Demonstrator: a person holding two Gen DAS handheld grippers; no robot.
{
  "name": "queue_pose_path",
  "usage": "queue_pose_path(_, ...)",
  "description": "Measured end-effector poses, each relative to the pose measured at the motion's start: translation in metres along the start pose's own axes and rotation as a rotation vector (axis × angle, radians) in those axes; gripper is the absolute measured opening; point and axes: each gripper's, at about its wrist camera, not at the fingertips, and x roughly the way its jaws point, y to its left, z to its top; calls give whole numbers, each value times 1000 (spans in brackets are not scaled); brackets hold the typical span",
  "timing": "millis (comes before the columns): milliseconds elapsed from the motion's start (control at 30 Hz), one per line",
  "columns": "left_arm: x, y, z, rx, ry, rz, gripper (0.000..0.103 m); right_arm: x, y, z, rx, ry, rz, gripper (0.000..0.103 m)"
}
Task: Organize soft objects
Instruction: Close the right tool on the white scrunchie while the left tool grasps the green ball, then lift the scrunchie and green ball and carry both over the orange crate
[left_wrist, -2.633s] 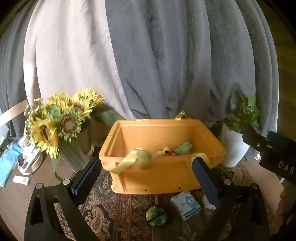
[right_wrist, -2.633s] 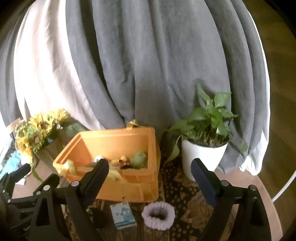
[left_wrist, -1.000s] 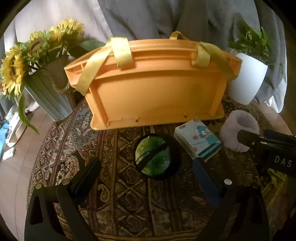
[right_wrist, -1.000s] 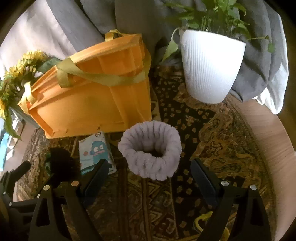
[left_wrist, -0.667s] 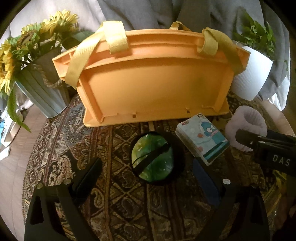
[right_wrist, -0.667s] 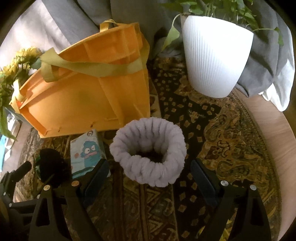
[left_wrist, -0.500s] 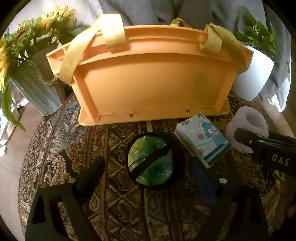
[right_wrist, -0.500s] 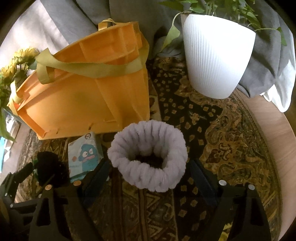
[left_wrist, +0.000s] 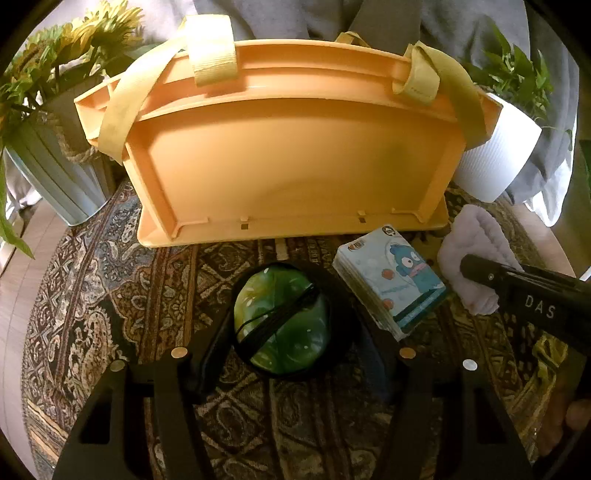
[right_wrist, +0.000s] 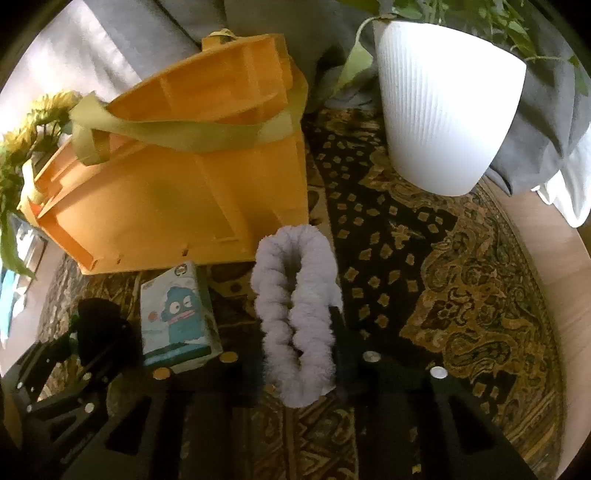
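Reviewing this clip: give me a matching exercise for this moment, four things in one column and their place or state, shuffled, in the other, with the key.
Things
1. fluffy lavender band
2. green round pouch
3. cartoon tissue pack
4. orange bin

Places or states
A. stands at the back of the rug, yellow straps draped over its rim
B. squeezed into a narrow loop between the right hand-held gripper's fingers
C. lies flat on the rug between the two soft items, ungripped
D. sits between the left hand-held gripper's fingers

Pairs: 1-B, 2-D, 3-C, 4-A
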Motion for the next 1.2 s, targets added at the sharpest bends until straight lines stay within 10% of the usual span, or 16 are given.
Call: queue_pose_path(1200,-106,13,16,-42,-237,-3,62,-122,49,9,-130,-257,84,27)
